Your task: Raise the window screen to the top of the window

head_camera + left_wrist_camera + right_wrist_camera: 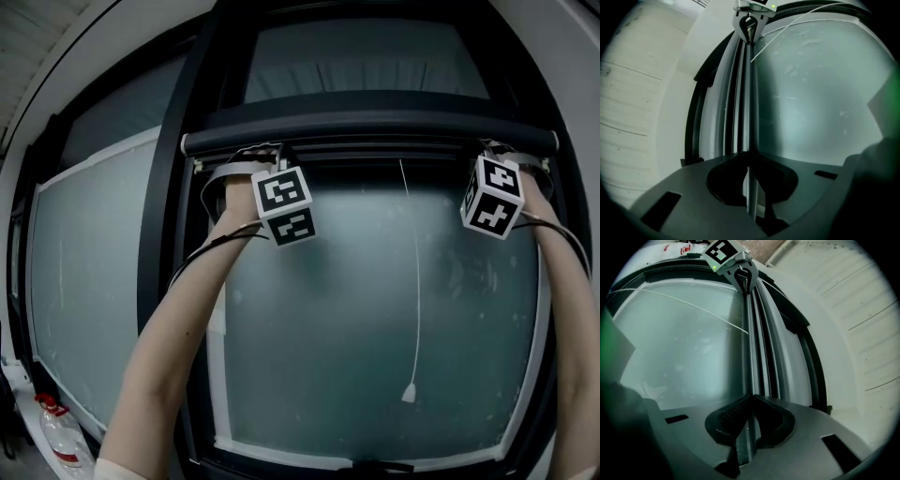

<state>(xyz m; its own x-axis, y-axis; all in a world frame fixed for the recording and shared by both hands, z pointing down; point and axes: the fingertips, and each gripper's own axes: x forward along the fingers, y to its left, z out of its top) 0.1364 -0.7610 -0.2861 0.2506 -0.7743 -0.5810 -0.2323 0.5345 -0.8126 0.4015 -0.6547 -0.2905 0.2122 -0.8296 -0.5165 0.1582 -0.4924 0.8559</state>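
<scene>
The window screen's thin lower rail [375,161] lies high across the window, just under a thick dark crossbar [375,131]. My left gripper [265,161] is shut on the rail near its left end, and my right gripper [495,152] is shut on it near the right end. In the left gripper view the jaws [749,157] pinch the rail [751,93], which runs off to the right gripper [750,22]. The right gripper view shows the same rail [749,333] clamped by the jaws [751,399], with the left gripper [740,275] at the far end. In the head view the marker cubes hide both sets of fingertips.
Frosted glass [375,319] fills the sash below the rail. A white pull cord with a tassel [409,394] hangs in front of it. A dark upright frame post [173,234] separates a second frosted pane [94,281]. A plastic bottle [61,436] stands at lower left.
</scene>
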